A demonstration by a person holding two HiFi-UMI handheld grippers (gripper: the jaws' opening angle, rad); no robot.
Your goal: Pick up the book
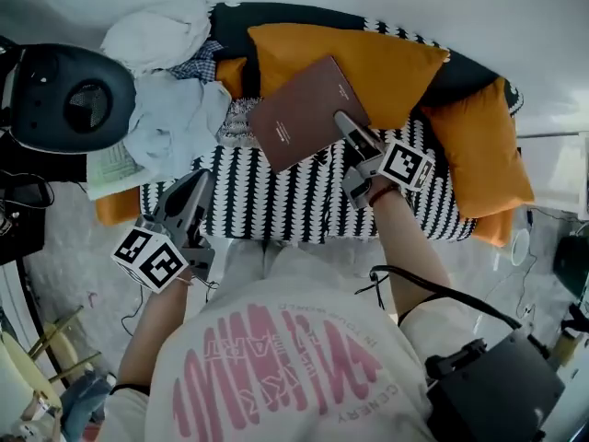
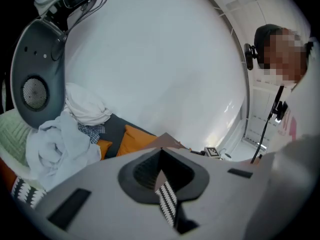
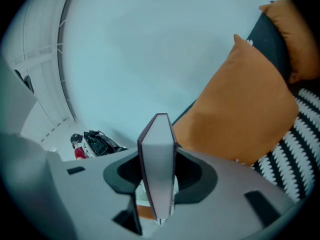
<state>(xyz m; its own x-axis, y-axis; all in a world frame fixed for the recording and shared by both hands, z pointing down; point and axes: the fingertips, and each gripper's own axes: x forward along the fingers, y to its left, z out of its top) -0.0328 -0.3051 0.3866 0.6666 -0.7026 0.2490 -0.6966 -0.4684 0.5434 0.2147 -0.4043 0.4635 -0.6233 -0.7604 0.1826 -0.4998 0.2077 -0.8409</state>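
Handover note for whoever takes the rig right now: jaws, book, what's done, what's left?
Right gripper: jaws shut on one edge of the brown book. The book juts out in front of the large orange cushion, apparently clear of the black-and-white patterned cover.
Left gripper: jaws together, nothing between them, over the cover's left front edge, apart from the book.
Done: book grasped and, it seems, lifted.
Left: hold the grip steady. Only one edge is pinched, so the book may sag or swing.
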